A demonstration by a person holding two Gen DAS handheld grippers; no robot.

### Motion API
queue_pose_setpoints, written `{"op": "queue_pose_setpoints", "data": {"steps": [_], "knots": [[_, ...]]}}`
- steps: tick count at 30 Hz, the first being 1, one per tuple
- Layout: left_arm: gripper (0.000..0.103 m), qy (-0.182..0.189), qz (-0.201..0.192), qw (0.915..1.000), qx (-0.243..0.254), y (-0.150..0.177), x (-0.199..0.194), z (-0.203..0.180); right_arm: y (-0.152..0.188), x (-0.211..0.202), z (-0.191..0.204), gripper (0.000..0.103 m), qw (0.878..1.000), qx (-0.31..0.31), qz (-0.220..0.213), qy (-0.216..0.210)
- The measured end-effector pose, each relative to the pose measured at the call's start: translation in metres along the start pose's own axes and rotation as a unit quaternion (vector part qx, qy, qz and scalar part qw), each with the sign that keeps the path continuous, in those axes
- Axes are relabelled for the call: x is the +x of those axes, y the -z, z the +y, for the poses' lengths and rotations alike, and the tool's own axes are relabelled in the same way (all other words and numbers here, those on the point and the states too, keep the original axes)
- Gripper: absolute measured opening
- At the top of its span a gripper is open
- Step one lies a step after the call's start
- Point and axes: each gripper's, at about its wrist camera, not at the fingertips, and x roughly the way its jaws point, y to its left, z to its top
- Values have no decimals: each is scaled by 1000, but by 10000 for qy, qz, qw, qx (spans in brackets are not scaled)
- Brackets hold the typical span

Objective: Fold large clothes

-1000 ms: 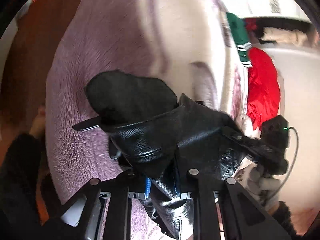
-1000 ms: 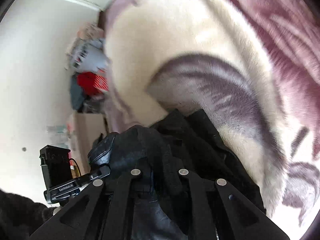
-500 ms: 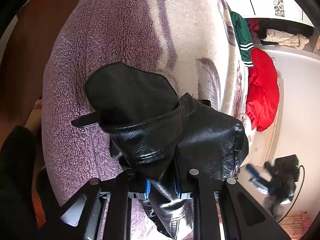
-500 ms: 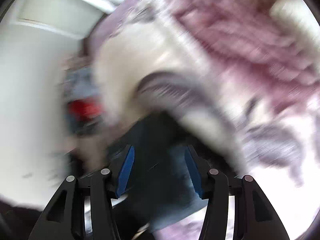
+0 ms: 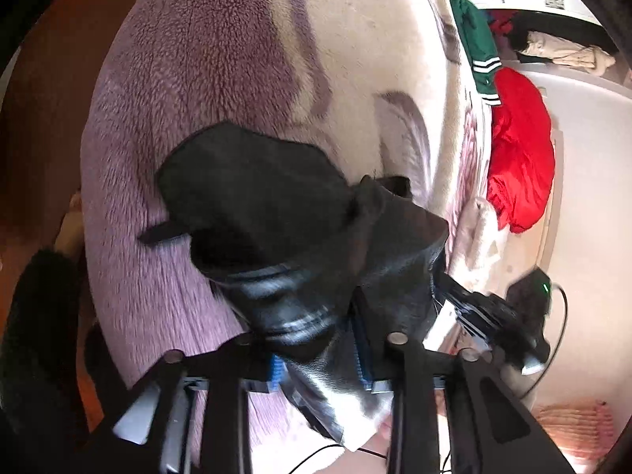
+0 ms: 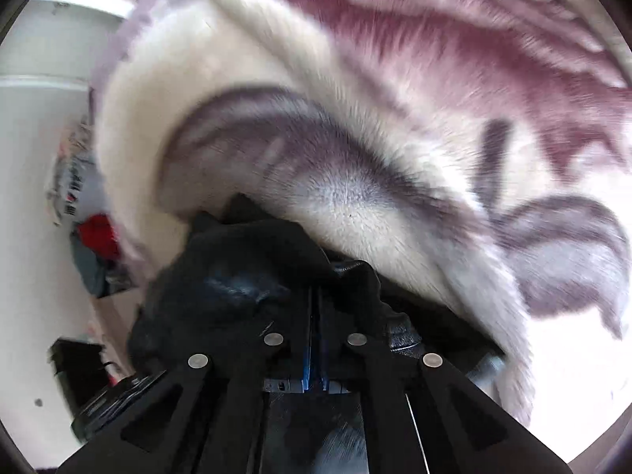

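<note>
Black leather jacket [image 5: 316,260] judged heavy, supple, slick; left gripper [image 5: 320,367] jaws, just widened, grasp a fold, right gripper [image 6: 314,339] jaws just clenched on its hem—seams suit best.

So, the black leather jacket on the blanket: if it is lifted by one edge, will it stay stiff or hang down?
Probably it hangs down: the black leather jacket already bends and creases between the pads of the left hand-held gripper. Its glossy surface may be a little slippery. The thick folds suggest it is rather heavy, though that is a guess.
</note>
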Motion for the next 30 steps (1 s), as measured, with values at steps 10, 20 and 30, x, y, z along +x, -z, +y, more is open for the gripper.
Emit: {"op": "queue_pose_setpoints", "data": {"steps": [10, 20, 30], "knots": [[81, -545, -148, 9919, 1136, 39, -24, -59, 119, -28, -16, 29, 9974, 539, 463, -130], [81, -1147, 10, 9692, 2179, 5, 4, -103, 114, 27, -22, 46, 9938, 1042, 336, -202], [81, -1663, 1472, 9163, 3334, -53, 85, -112, 155, -18, -107, 87, 9612, 2208, -526, -1566]]}}
